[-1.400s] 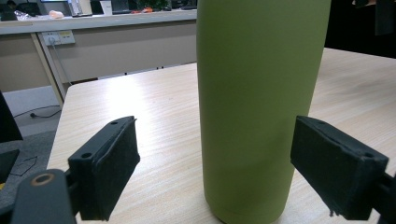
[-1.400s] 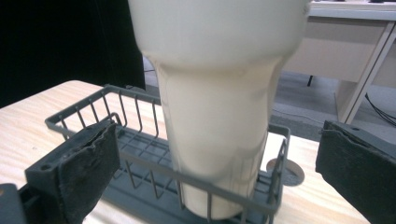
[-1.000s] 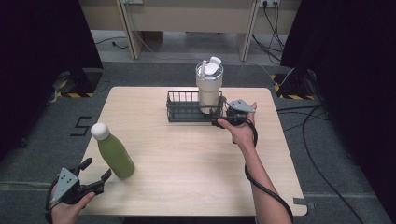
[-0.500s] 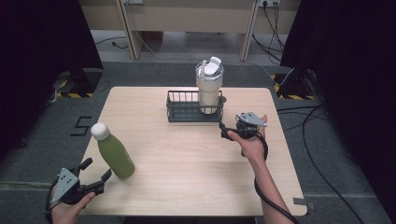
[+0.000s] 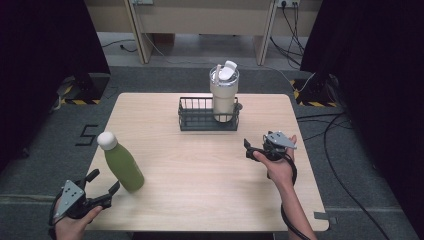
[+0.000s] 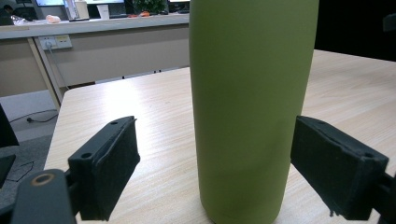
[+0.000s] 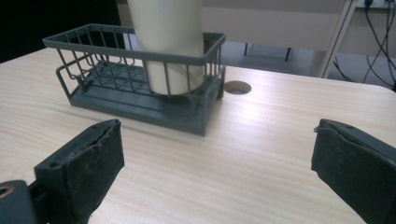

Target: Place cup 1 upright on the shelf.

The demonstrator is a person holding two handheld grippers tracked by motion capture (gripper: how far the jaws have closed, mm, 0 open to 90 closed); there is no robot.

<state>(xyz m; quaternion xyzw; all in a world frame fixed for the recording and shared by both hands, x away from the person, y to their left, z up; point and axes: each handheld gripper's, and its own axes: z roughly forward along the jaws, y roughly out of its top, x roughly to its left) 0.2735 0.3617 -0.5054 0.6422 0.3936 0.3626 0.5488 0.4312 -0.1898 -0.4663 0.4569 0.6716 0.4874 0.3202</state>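
Observation:
A green bottle (image 5: 122, 162) with a white cap stands upright near the table's front left. My left gripper (image 5: 106, 181) is at the table's front left corner, open, with its jaws reaching toward the bottle's base. In the left gripper view the bottle (image 6: 252, 107) stands between the two pads (image 6: 109, 163) with a gap on each side. A cream tumbler (image 5: 223, 97) with a lid stands in the right end of a dark wire basket (image 5: 200, 122) at the back middle. My right gripper (image 5: 248, 150) hovers open and empty in front of the basket (image 7: 140, 105), facing the tumbler (image 7: 170, 42).
The wooden table (image 5: 200, 185) has bare room across its middle and front. A round cable hole (image 7: 237, 87) lies just right of the basket. Cables trail on the floor to the right, and desk legs stand behind the table.
My right gripper has drawn back from the basket's right end toward the front right of the table and sunk a little. The left gripper and the bottle have not moved.

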